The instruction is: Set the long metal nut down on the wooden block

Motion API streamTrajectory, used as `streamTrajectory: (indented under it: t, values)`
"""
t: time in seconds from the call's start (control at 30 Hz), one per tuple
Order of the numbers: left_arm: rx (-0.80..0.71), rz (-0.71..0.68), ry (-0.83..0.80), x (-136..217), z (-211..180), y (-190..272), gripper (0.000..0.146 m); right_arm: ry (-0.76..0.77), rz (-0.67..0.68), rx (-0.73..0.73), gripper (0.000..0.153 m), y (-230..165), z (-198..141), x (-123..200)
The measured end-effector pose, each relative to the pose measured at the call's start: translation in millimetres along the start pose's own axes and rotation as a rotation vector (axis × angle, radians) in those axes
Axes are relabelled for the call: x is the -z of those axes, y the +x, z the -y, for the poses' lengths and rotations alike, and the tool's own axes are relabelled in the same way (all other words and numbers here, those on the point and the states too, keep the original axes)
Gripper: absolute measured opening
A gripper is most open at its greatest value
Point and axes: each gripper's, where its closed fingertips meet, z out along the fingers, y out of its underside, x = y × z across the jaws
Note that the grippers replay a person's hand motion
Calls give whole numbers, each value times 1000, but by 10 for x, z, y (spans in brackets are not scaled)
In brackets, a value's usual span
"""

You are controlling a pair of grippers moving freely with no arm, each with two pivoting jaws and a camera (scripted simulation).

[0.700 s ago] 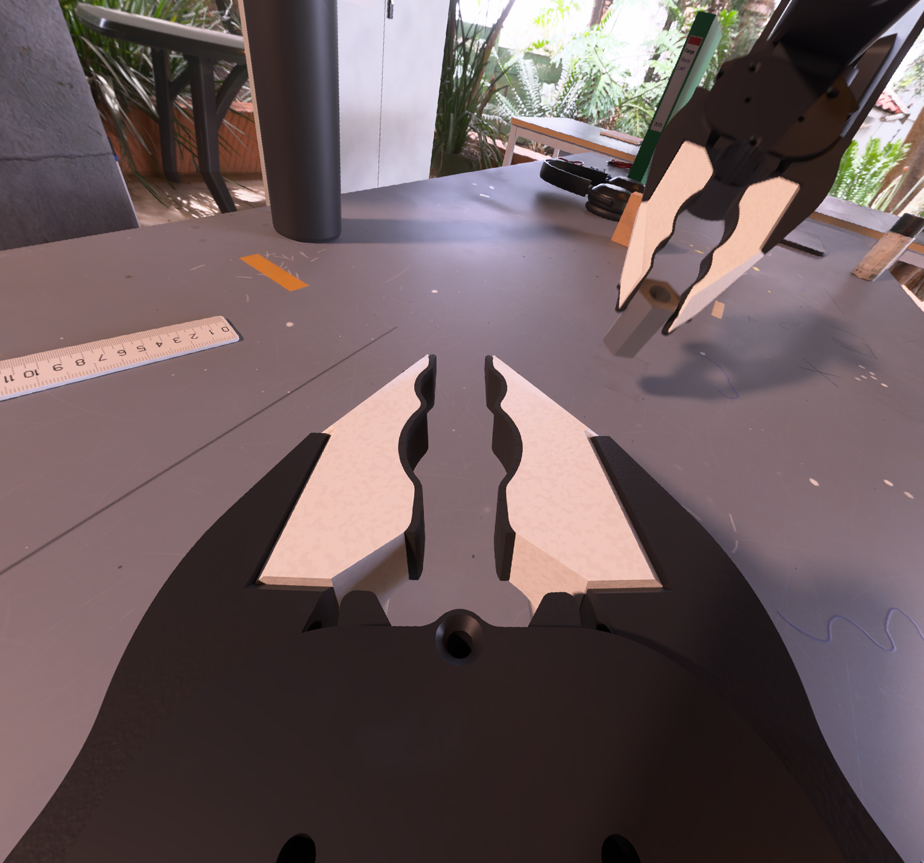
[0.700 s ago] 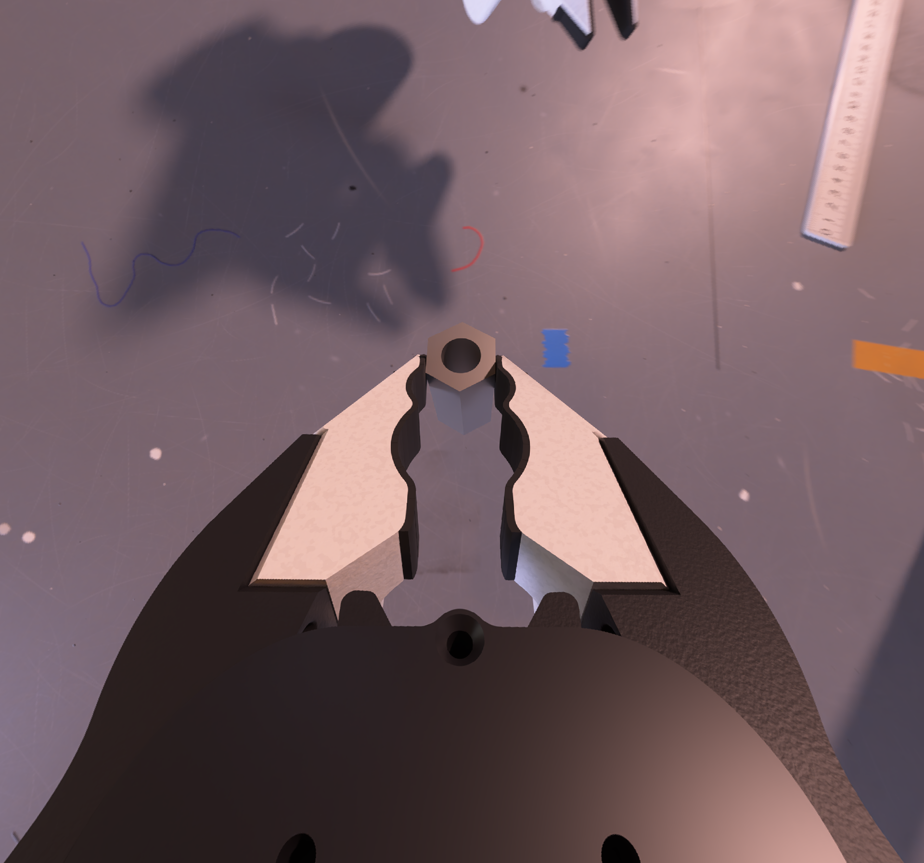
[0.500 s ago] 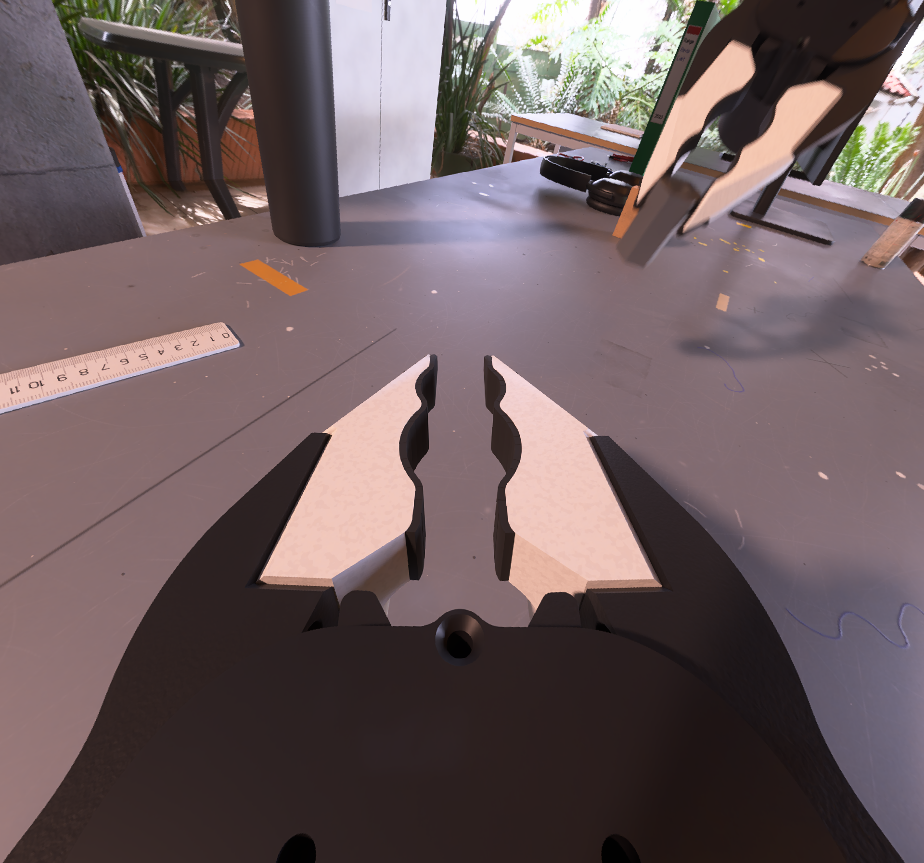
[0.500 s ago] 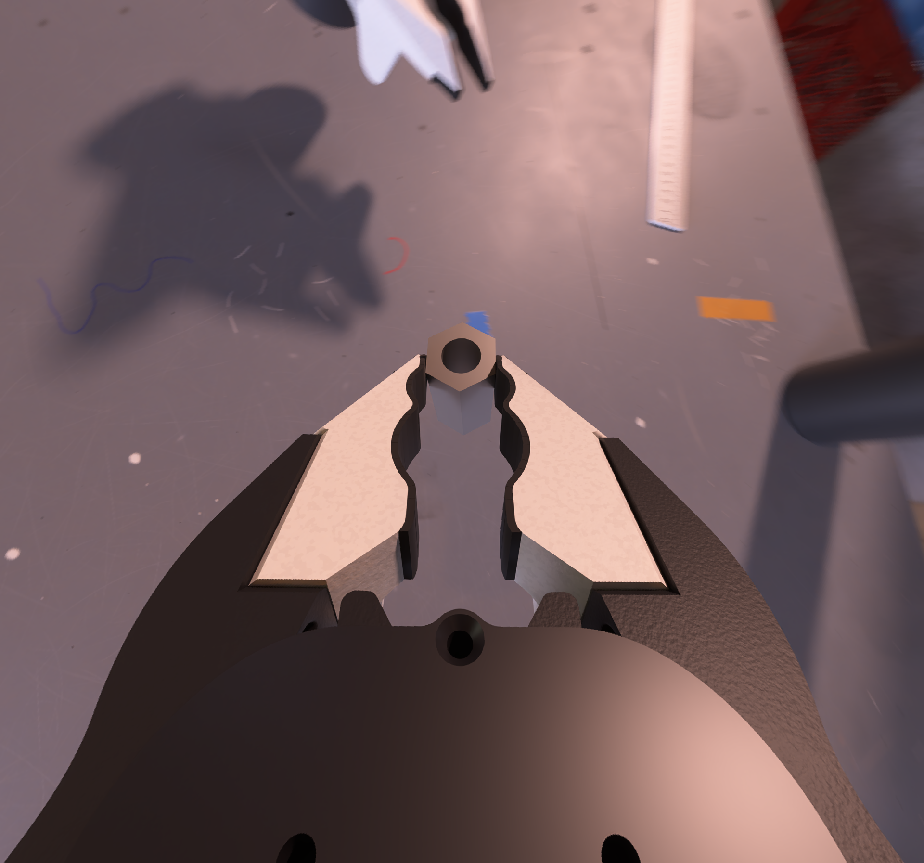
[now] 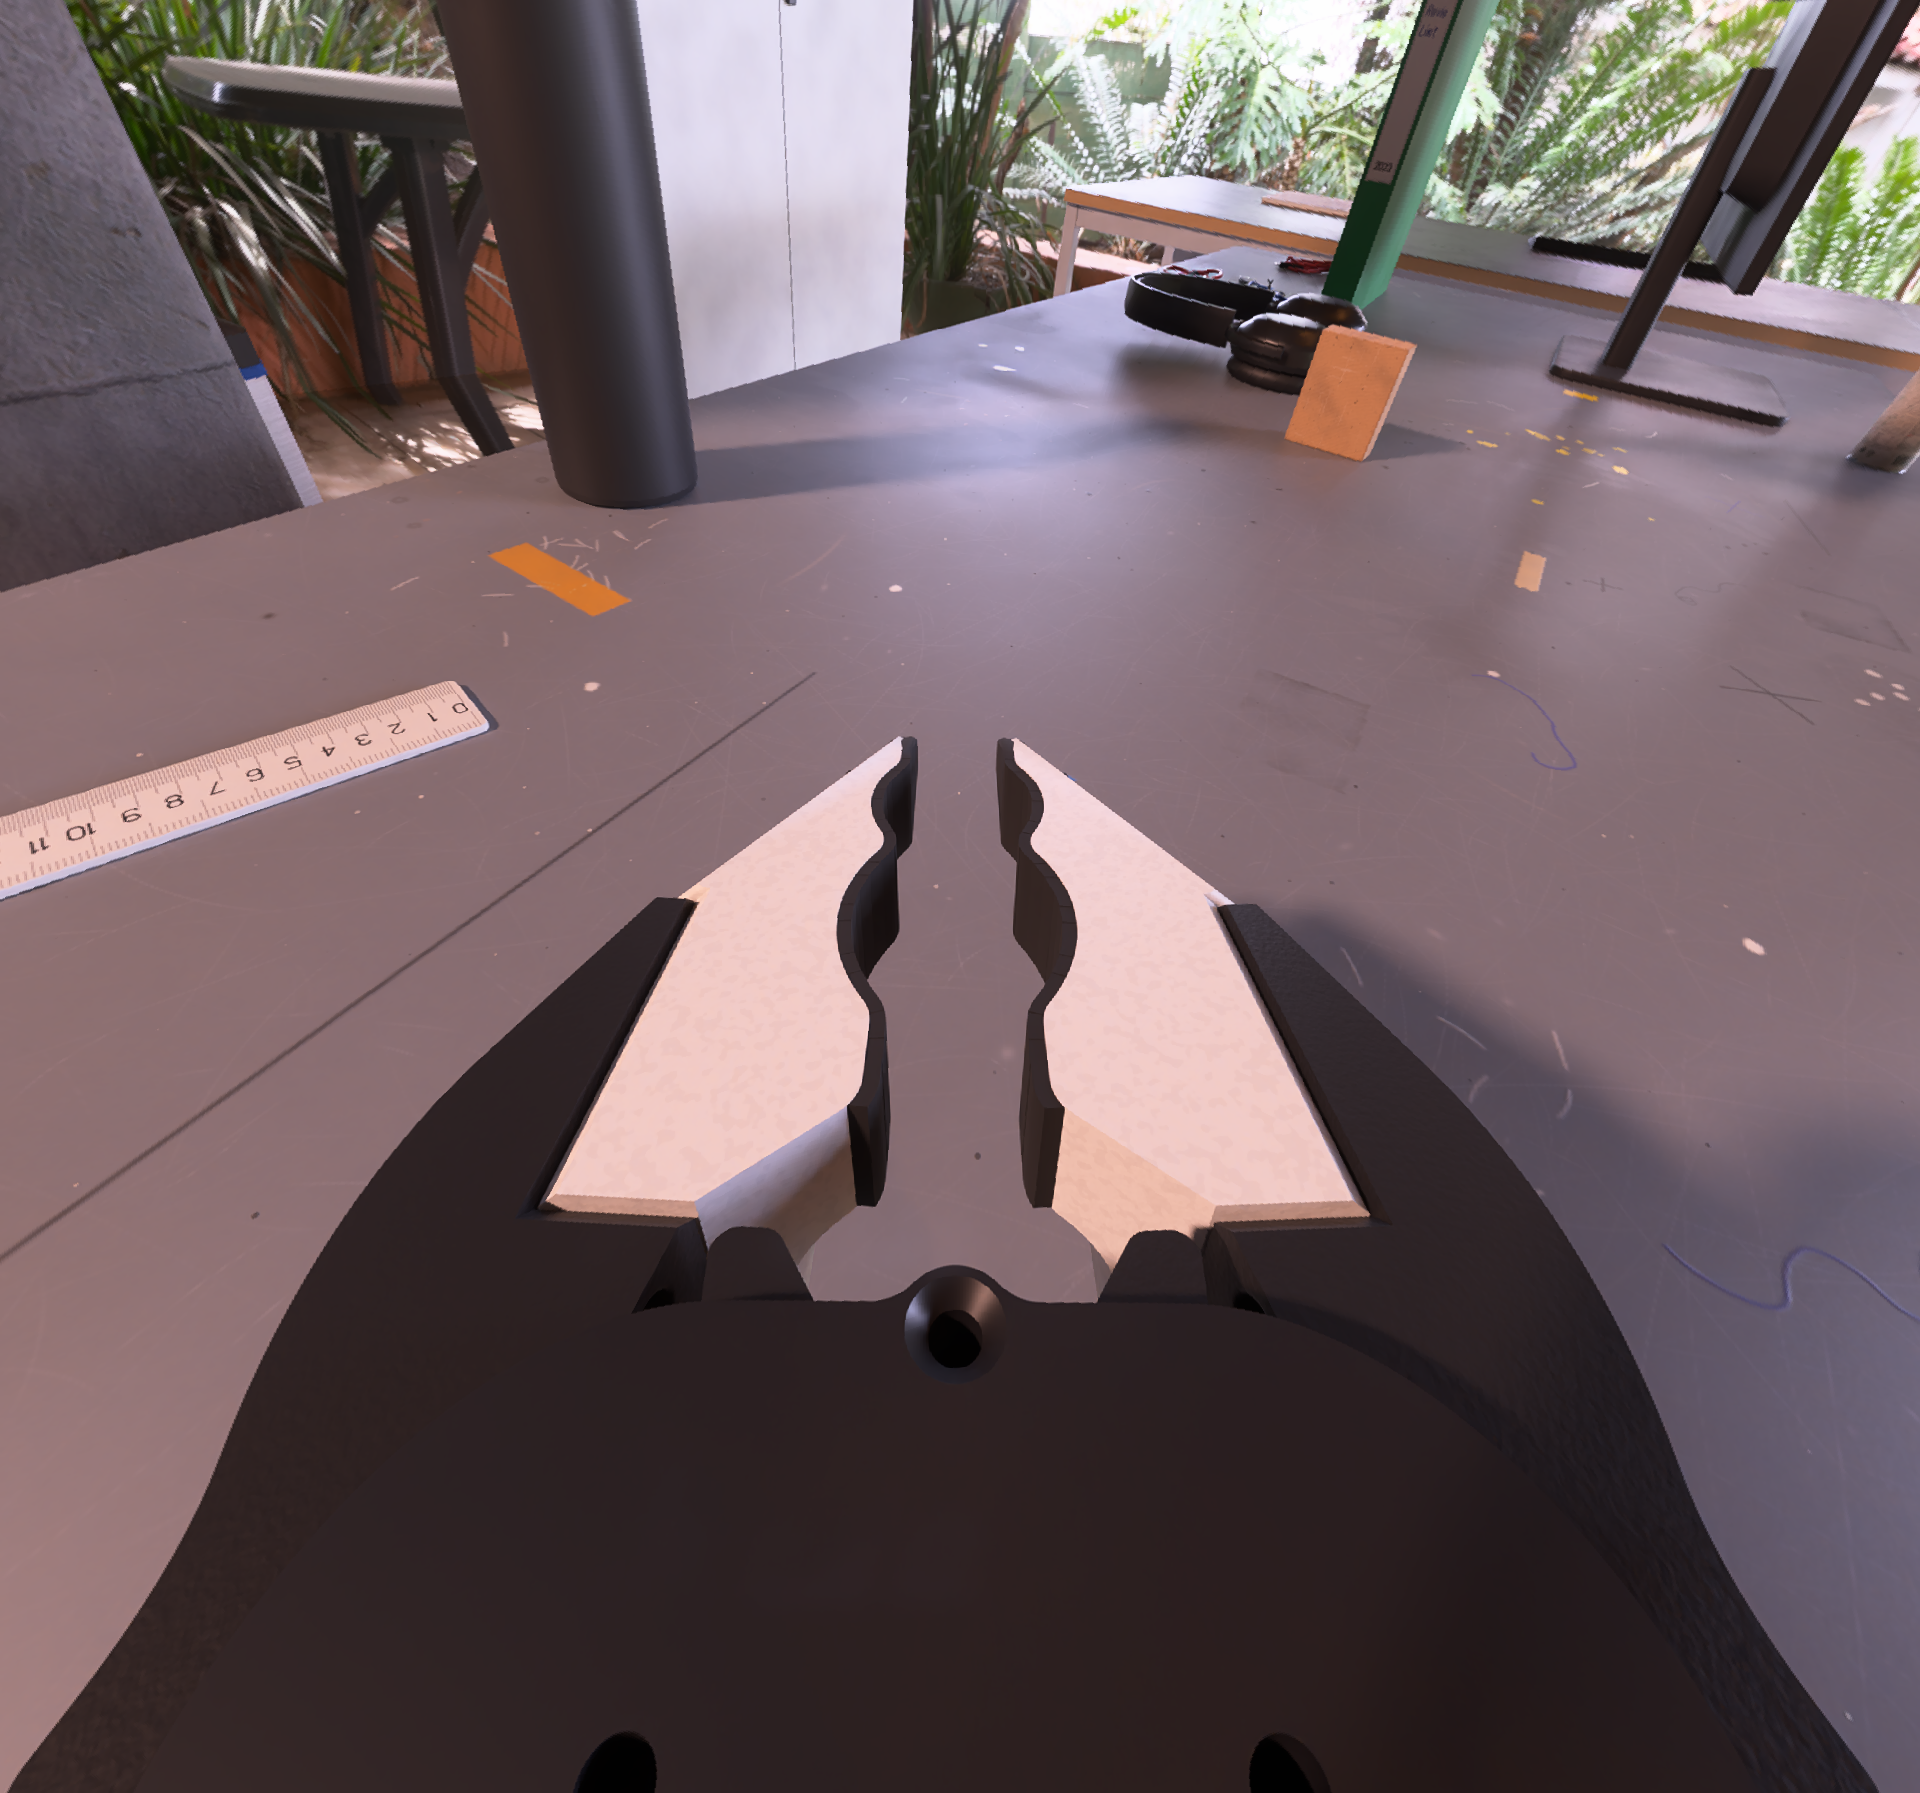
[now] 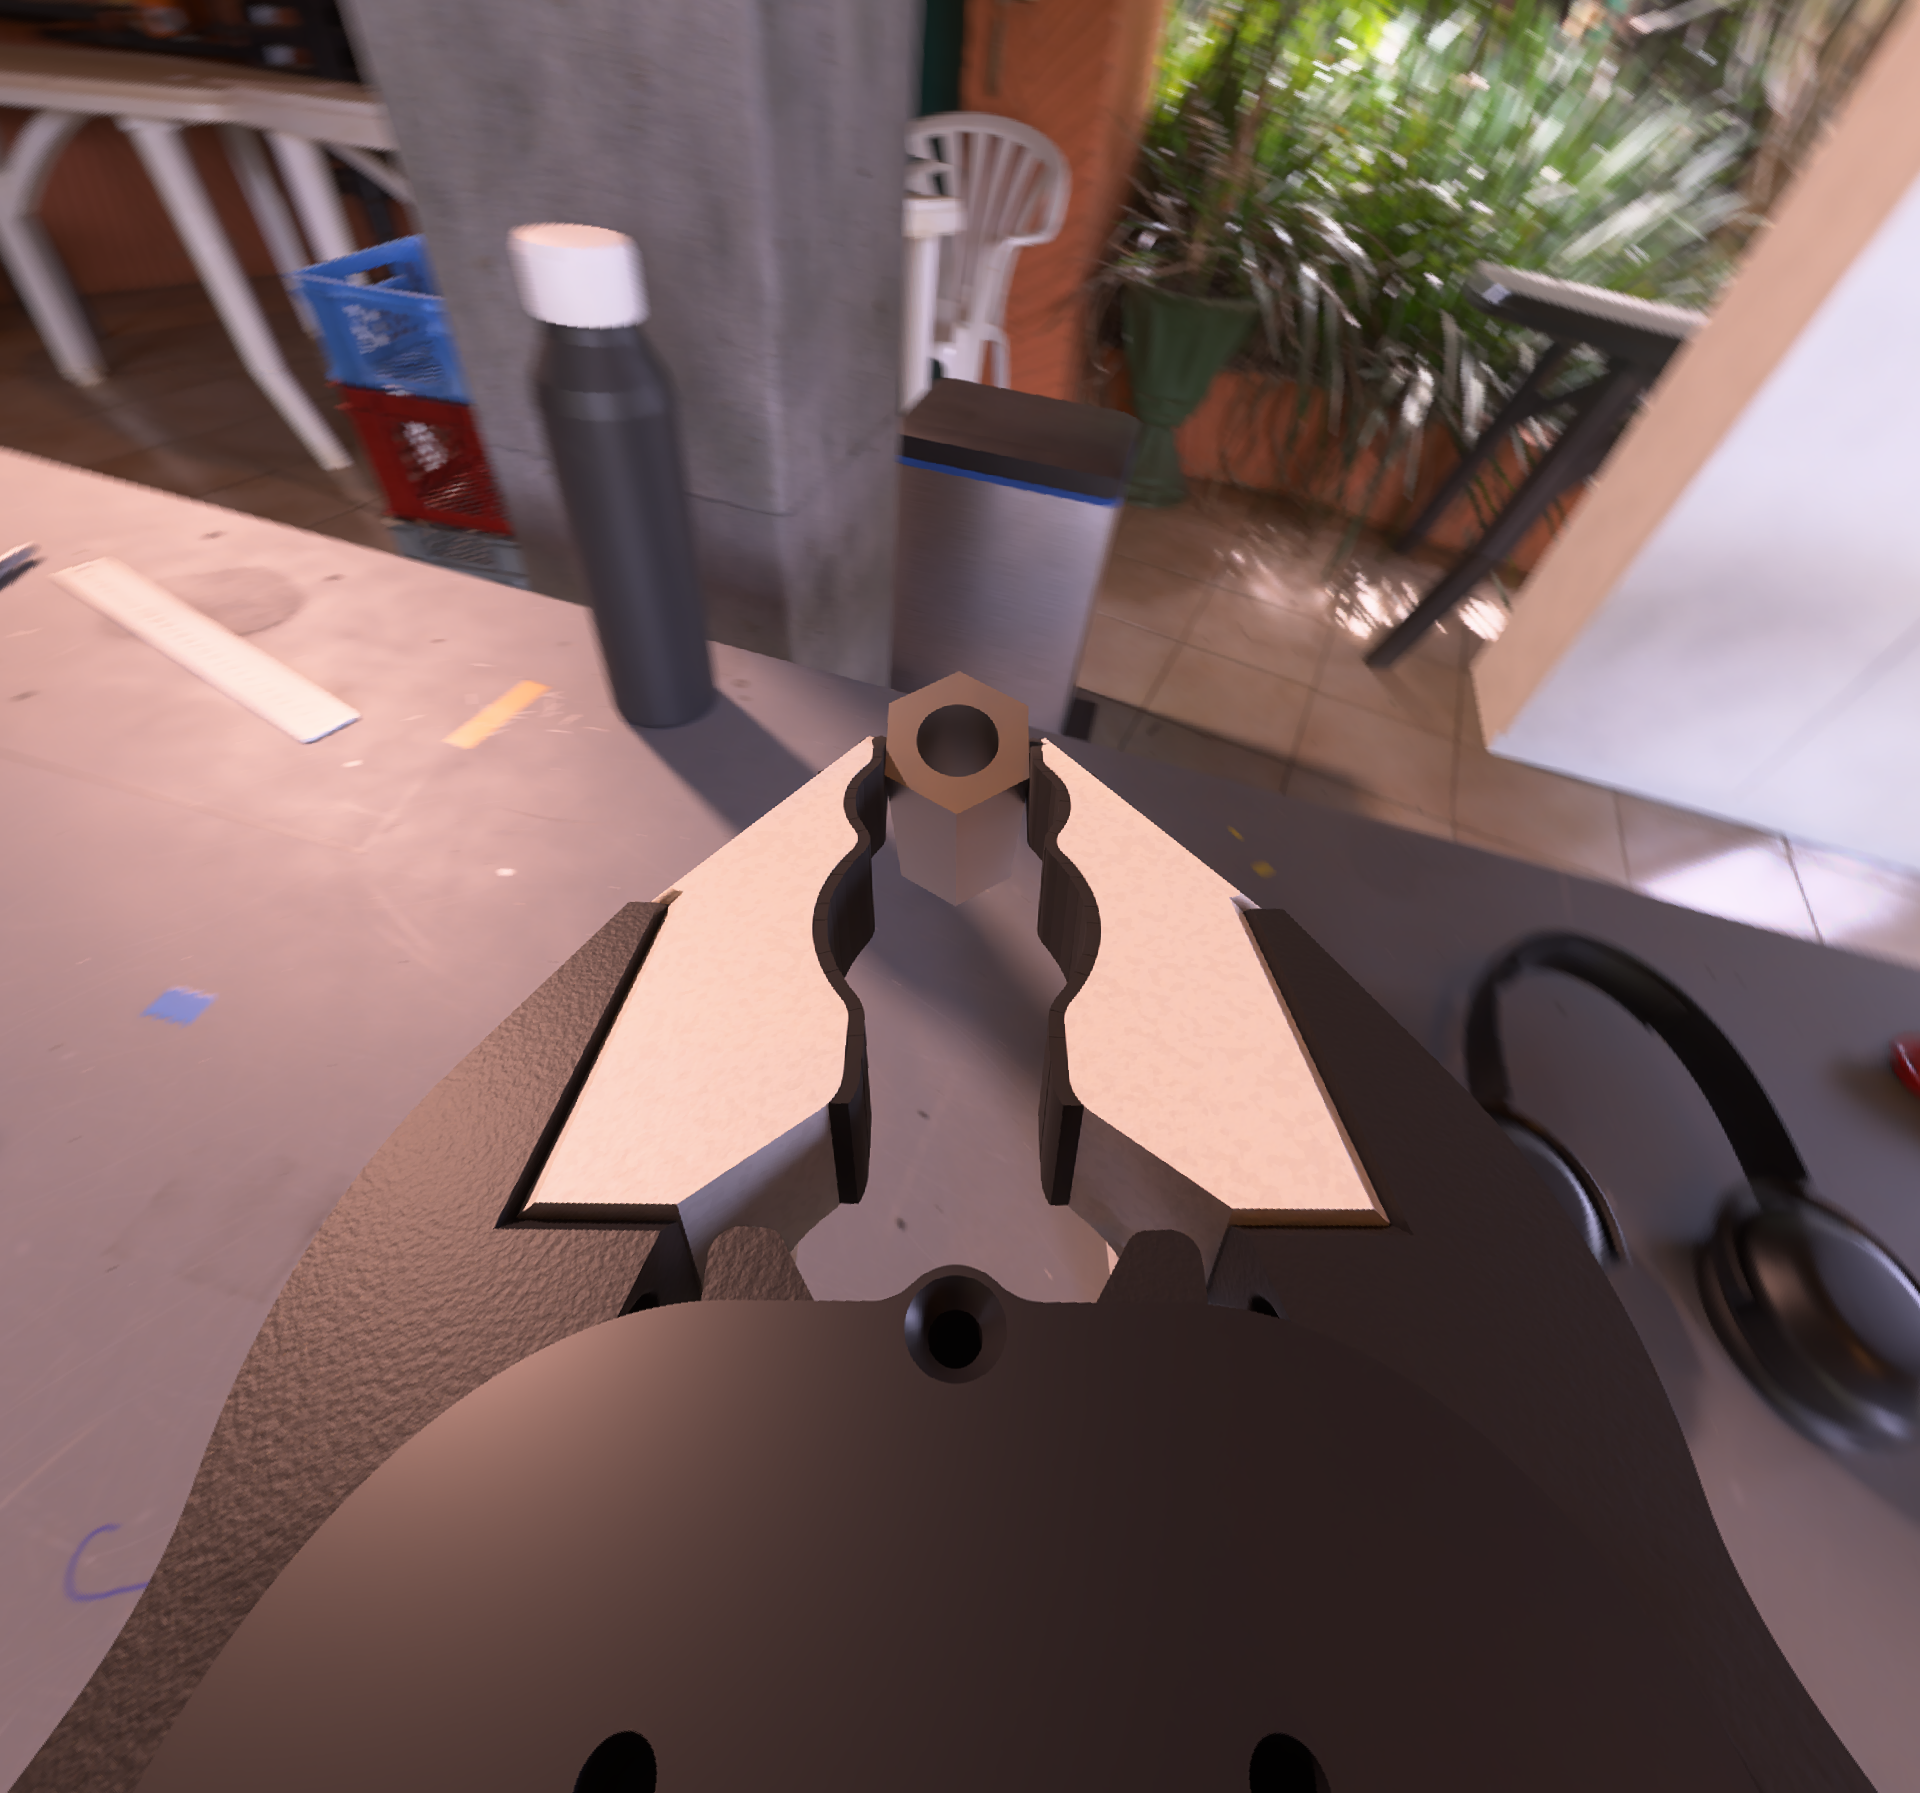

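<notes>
Hovering low over the grey table (image 5: pixel 1091 538), your left gripper (image 5: pixel 956 756) is holding nothing — its jaws are standing a narrow gap apart. Farther right, the wooden block (image 5: pixel 1349 396) is sitting just beside the black headphones (image 5: pixel 1226 325). Your right gripper (image 6: pixel 956 756) is clamping the long metal nut (image 6: pixel 956 746) at its fingertips — in the air, hex end facing outward.

Two claws, left (image 5: pixel 956 756) and right (image 6: pixel 956 756); one nut (image 6: pixel 957 744), one wooden block (image 5: pixel 1349 396), one ruler (image 5: pixel 229 782), one bottle (image 6: pixel 613 486), one pair of headphones (image 6: pixel 1756 1213).
</notes>
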Motion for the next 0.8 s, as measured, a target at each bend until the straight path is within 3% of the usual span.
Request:
streamTrajectory:
  t: [0.17,0.3,0.4,0.57,0.63,0.8]
  values:
    - [-5,4,-5,-6,-6,1,14,-103,-127,-196,26,648,-712,76]
    - [-5,4,-6,-13,-8,12,14,-259,-181,-328,26,880,-1434,-24]
    - [-15,4,-13,-25,-16,32,14,-338,-207,-359,26,926,-1752,-112]
    - [-41,-4,-29,-45,-36,74,14,-368,-237,-288,26,953,-1734,-95]
    - [-44,-7,-31,-50,-38,86,16,-379,-253,-224,46,961,-1639,-22]
    - [-54,-23,-40,-66,-49,117,22,-334,-211,-50,51,726,-1345,192]
